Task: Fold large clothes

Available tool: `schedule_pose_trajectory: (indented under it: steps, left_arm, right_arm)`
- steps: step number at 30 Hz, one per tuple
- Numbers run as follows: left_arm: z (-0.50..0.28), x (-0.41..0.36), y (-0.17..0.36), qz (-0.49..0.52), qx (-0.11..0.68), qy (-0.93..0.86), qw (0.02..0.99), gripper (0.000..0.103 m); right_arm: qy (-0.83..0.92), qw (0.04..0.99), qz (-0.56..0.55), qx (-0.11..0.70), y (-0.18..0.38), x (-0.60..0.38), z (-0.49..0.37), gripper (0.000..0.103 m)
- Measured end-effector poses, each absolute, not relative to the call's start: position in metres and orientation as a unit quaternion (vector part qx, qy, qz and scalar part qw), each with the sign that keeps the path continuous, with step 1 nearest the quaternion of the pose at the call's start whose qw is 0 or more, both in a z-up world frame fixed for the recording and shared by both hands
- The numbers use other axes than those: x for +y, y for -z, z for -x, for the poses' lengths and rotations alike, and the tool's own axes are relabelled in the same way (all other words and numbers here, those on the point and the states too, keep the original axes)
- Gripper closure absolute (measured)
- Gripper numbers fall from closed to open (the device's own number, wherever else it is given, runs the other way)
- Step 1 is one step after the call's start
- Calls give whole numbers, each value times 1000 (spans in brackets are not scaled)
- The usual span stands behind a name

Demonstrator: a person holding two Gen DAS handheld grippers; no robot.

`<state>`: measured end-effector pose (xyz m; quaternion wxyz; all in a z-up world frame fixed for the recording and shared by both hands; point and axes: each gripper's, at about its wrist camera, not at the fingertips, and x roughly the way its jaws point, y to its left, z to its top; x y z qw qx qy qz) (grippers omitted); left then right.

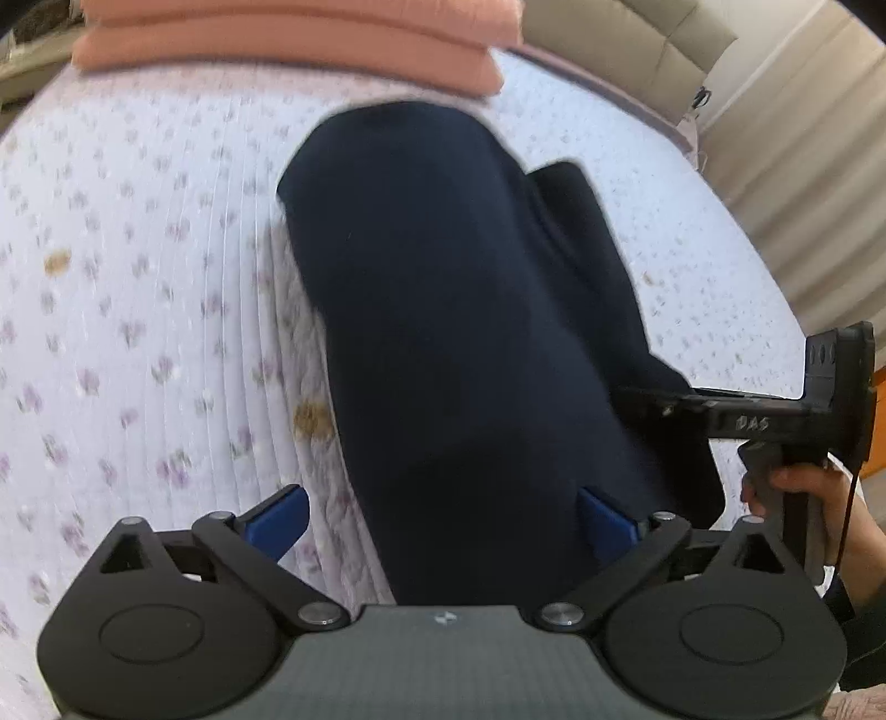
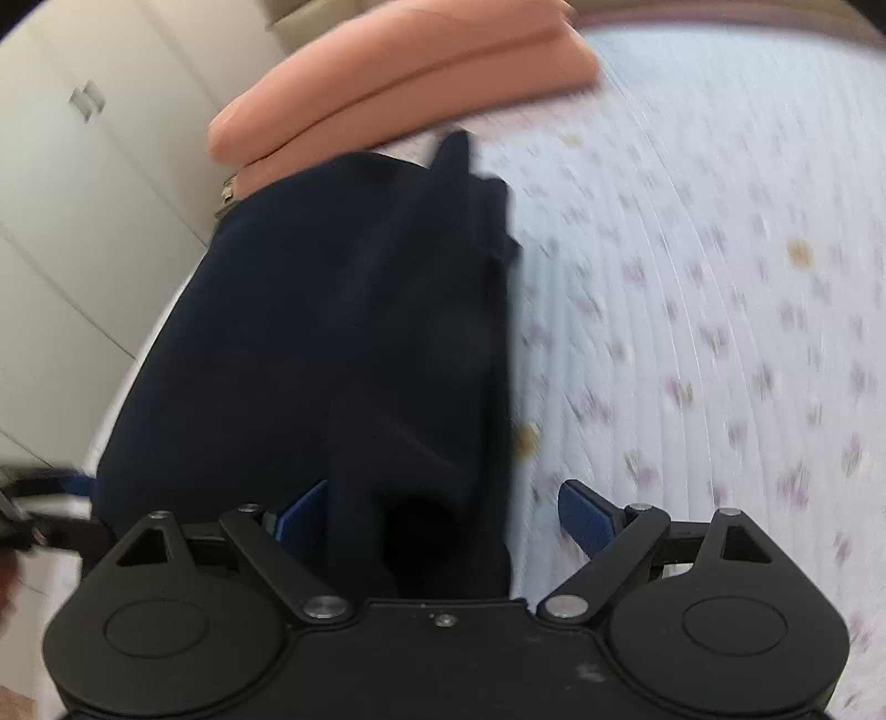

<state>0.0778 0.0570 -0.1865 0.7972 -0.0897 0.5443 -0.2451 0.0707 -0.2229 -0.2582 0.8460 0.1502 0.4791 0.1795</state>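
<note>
Item: dark garment (image 1: 470,332), navy, already folded into a long narrow stack of several layers. It is lying on the bed (image 1: 138,277), running lengthwise from the near edge toward the far edge. In the right wrist view its one long side is sitting close to the bed's side edge, next to the white cupboards (image 2: 66,221). Its far end is stopping just short of the orange pile (image 1: 288,44), which is resting at the far edge.

Handling, as judged: soft, limp knit or fleece, light to moderate in weight, not fragile, not slippery. It is showing thick rounded fold edges, so the layers are likely to slide over one another and sag when lifted from one point only. A loose flap is sticking out along one long side (image 1: 581,232), likely to drop open if left unsupported.

Where to take hold, as judged: the near end, at its two corners, pinching through all layers together, one tool per corner, so that the end is carried over toward the far end evenly.

Left tool (image 1: 443,515): jaws standing wide, blue pads apart, one over the quilt and one over the cloth, nothing clamped.

Right tool (image 2: 443,512): jaws standing wide likewise, a thick fold of the garment lying between the pads, which are not pressing on it. It is also appearing side-on at the right of the left wrist view, a hand (image 1: 803,498) gripping its handle.

Both views are blurring, so fine seams cannot be told.
</note>
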Motion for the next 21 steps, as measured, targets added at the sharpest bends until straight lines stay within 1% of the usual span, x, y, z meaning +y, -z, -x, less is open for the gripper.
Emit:
schedule_pose_trajectory:
  steps: [2,4,7,9,11,13,16,19,21]
  left_arm:
    - [-79,56,195,92,560,253,783,0]
    - [-74,55,196,80,557,253,787,0]
    - [-69,53,188,69,566,240,786,0]
    - [-66,46,173,42,567,231,789,4]
    - [-59,36,150,-5,548,225,805,5]
    - [-53,28,130,-39,535,205,819,3]
    - [-48,26,109,-44,534,180,825,3]
    - [-37,30,96,-33,535,163,828,2]
    - [-28,35,89,-34,530,141,835,2]
  right_arm:
    - [-172,854,-126,474,257,-230,-68,0]
    - [-154,856,-135,475,254,-241,-65,0]
    - [-107,849,-134,500,239,-247,-60,0]
    - [-86,857,-96,498,218,-235,-55,0]
    - [-70,863,-77,494,194,-223,-47,0]
    - [-82,863,-87,490,164,-213,-41,0]
    - [-133,866,-104,471,124,-199,-25,0]
    - [-146,872,-71,462,96,-180,-10,0]
    - [-148,871,-48,467,88,-168,0,0]
